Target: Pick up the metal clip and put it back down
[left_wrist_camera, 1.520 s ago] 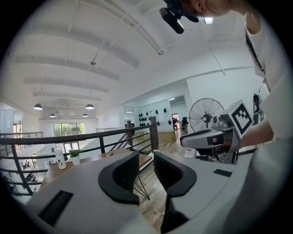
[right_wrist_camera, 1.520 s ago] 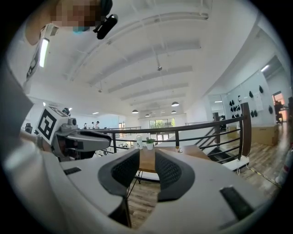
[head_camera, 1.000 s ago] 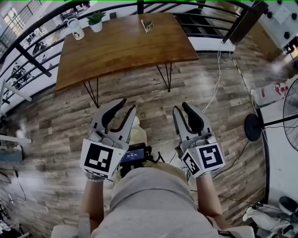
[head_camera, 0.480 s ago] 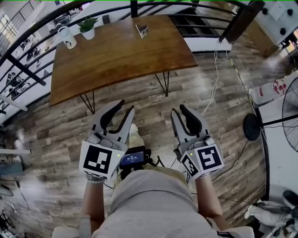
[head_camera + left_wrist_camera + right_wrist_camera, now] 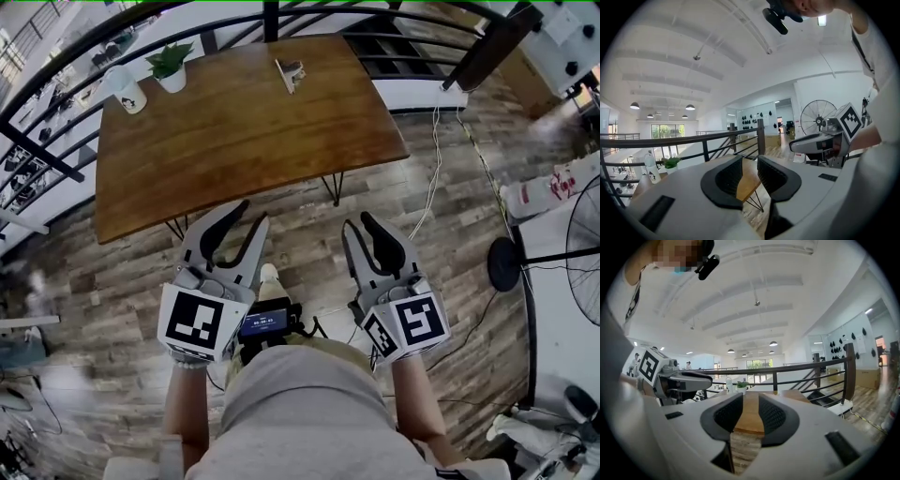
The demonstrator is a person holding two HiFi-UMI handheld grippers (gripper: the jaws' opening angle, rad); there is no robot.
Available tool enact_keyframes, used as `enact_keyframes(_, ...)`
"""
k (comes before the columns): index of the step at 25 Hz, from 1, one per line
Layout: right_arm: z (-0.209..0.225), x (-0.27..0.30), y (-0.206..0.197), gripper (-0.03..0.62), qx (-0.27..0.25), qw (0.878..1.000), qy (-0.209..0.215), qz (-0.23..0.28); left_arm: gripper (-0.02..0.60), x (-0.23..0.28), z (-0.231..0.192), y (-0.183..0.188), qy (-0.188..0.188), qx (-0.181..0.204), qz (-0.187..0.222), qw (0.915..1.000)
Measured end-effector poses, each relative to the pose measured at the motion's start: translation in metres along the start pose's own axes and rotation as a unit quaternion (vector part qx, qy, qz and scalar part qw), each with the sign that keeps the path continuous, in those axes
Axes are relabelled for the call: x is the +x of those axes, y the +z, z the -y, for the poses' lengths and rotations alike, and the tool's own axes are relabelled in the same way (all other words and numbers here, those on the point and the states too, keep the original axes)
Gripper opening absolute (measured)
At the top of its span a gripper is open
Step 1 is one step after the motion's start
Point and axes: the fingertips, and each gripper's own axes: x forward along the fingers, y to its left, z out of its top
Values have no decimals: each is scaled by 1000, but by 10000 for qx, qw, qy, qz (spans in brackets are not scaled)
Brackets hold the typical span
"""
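Item: metal clip [image 5: 291,73] lies at the far edge of the wooden counter [image 5: 234,131], well apart from and ahead of left claw [image 5: 251,214] and right claw [image 5: 357,221], both standing apart and empty, neither clearly nearer, its long axis too small to tell.
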Motion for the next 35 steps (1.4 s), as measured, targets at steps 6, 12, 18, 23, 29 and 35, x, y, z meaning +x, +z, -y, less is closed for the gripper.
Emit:
enact_keyframes(6, 13, 72, 13, 112, 32, 9999, -34, -146, 104, 47, -55, 2, -136, -175, -133, 9997)
enact_keyframes(12, 23, 138, 24, 112, -34, 9997, -59, -215, 104, 90, -102, -3, -334, -229, -215, 9989)
enact_keyframes(18, 32, 191, 31, 112, -31, 9996, -81, -263, 104, 126, -136, -2, -517, -181, -176, 9983)
enact_keyframes(23, 33, 215, 35, 112, -29, 9996, -136, -260, 104, 139, -162, -6, -467, -168, -106, 9987)
enact_keyframes(29, 43, 233, 35, 112, -32, 9995, -145, -278, 104, 153, -179, -9, -387, -297, -183, 9986)
enact_keyframes(35, 56, 260, 33, 112, -19, 9995, -58, -321, 104, 172, -197, -14, -277, -351, -221, 9988)
